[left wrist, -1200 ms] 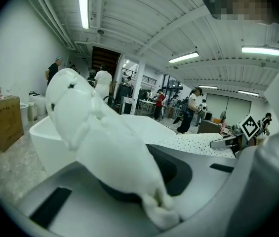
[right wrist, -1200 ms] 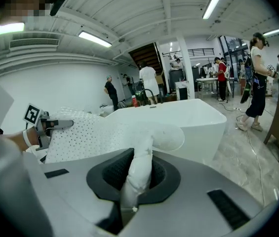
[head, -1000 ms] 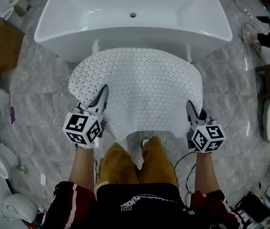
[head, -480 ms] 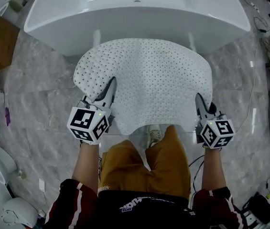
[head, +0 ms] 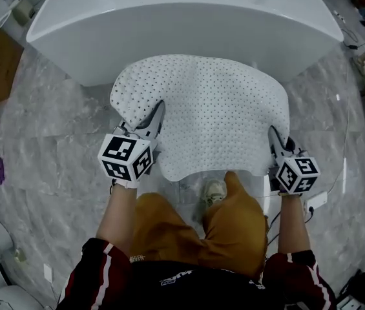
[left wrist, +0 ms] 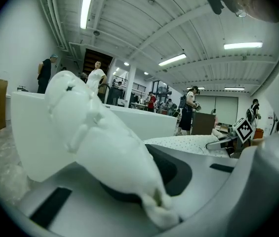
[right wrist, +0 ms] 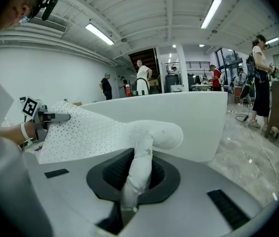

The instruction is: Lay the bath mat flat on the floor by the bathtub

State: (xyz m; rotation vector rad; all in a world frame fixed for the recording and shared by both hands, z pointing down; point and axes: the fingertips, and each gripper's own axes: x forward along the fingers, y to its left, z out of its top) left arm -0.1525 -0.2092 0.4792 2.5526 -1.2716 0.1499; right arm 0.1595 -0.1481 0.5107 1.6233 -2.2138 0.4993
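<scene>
Fingers [head: 154, 120] of the left gripper [head: 158, 108] and right gripper [head: 273, 134] pinch shut on the near corners of the white perforated rubbery bath mat [head: 214, 108], spread above the grey marble floor [head: 59, 147] before the white bathtub [head: 182, 24]; seemingly light, floppy, best held by corners.

Bath mat [head: 208, 105]: white, bumpy and dotted with small dark holes. It is shown spread wide at the centre of the head view, held clear of the grey marbled floor [head: 59, 154]. Its far edge is seen against the near wall of the white bathtub [head: 182, 18] at the top. The near corners are bunched and clamped in the left gripper [head: 157, 110] and right gripper [head: 274, 135].
</scene>
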